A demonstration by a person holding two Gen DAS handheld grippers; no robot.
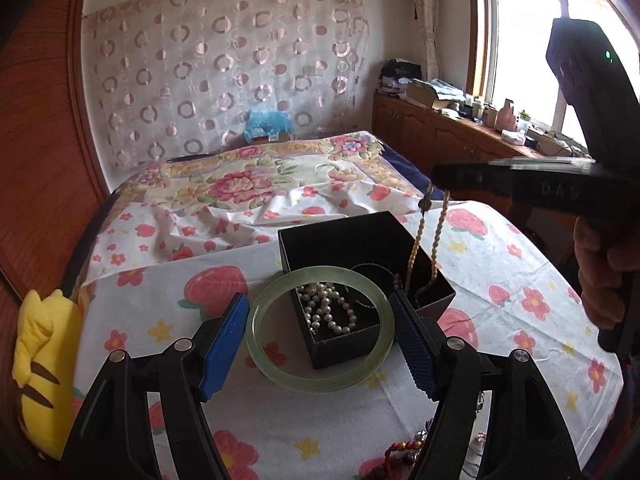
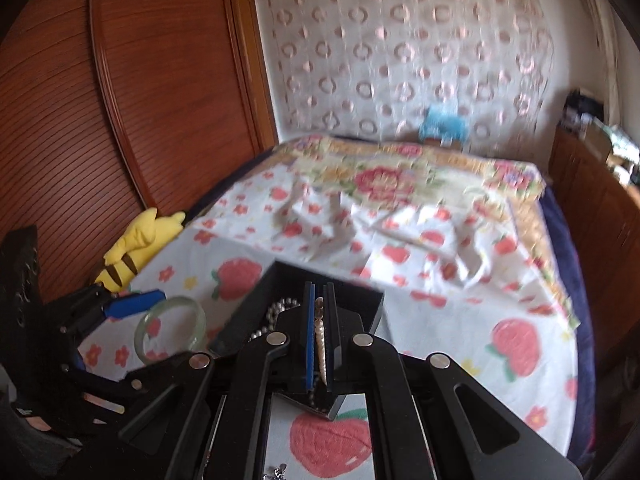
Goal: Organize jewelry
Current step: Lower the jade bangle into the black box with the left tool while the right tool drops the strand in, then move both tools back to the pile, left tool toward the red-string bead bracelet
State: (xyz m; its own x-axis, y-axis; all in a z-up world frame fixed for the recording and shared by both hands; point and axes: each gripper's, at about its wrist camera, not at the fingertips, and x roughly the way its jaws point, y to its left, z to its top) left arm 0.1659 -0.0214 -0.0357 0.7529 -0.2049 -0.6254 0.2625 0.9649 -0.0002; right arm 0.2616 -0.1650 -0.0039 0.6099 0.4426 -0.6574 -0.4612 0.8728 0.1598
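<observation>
A black open jewelry box (image 1: 436,292) sits on the strawberry-print cloth; it also shows in the right wrist view (image 2: 372,300). White pearls (image 1: 328,308) lie inside it. My left gripper (image 1: 320,320) holds a pale green jade bangle (image 1: 320,378) between its blue pads, near the box's front corner. The bangle also shows in the right wrist view (image 2: 170,330). My right gripper (image 2: 319,308) is shut on a beige bead necklace (image 2: 320,344), which hangs from its tip (image 1: 440,178) down into the box (image 1: 416,248).
More jewelry, red beads (image 1: 404,448), lies on the cloth near the front. A yellow plush toy (image 1: 40,360) lies at the left beside the wooden wardrobe (image 2: 120,120). Cluttered wooden cabinets (image 1: 440,128) stand under the window at right.
</observation>
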